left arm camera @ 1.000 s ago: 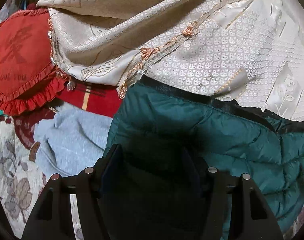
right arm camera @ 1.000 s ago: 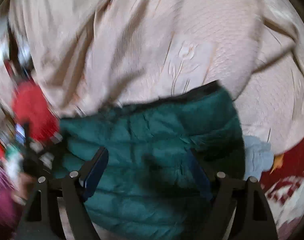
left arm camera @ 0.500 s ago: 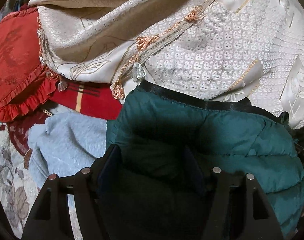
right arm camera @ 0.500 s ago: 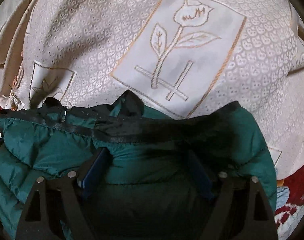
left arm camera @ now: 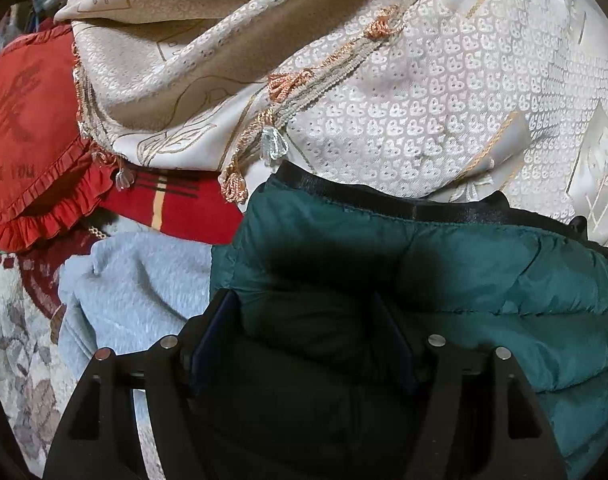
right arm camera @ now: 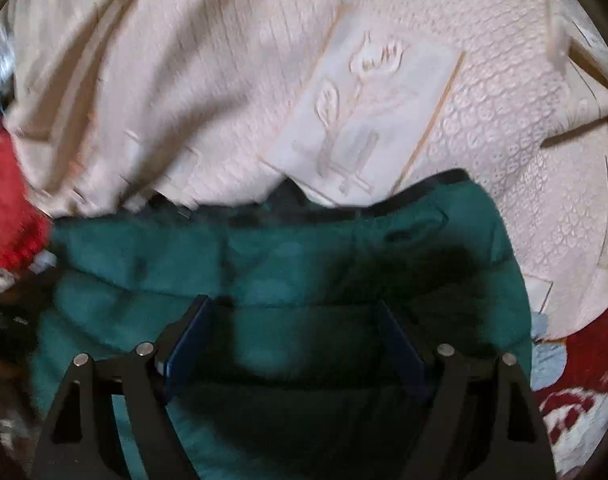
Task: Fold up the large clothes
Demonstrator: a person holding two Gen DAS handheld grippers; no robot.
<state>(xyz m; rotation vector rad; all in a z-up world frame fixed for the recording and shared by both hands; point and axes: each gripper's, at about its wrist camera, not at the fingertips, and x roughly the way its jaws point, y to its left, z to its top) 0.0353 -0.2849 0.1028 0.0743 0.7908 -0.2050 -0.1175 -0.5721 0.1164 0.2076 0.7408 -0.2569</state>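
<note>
A dark green quilted puffer jacket with a black hem band lies bunched against a cream patterned cloth. It also fills the lower right wrist view. My left gripper is open, its jaws wide apart with the jacket's left part bulging between them. My right gripper is open too, jaws spread over the jacket's middle. The right wrist view is blurred by motion.
The cream heart-patterned cloth with orange tassel trim drapes behind the jacket, and shows in the right wrist view. A light blue garment, a red plaid cloth and a red frilled cushion lie at left on a floral cover.
The left gripper has crept closer to the jacket and cloth. The right wrist view has swung, so the jacket sits lower and the rose panel has shifted; jaws stay open.
</note>
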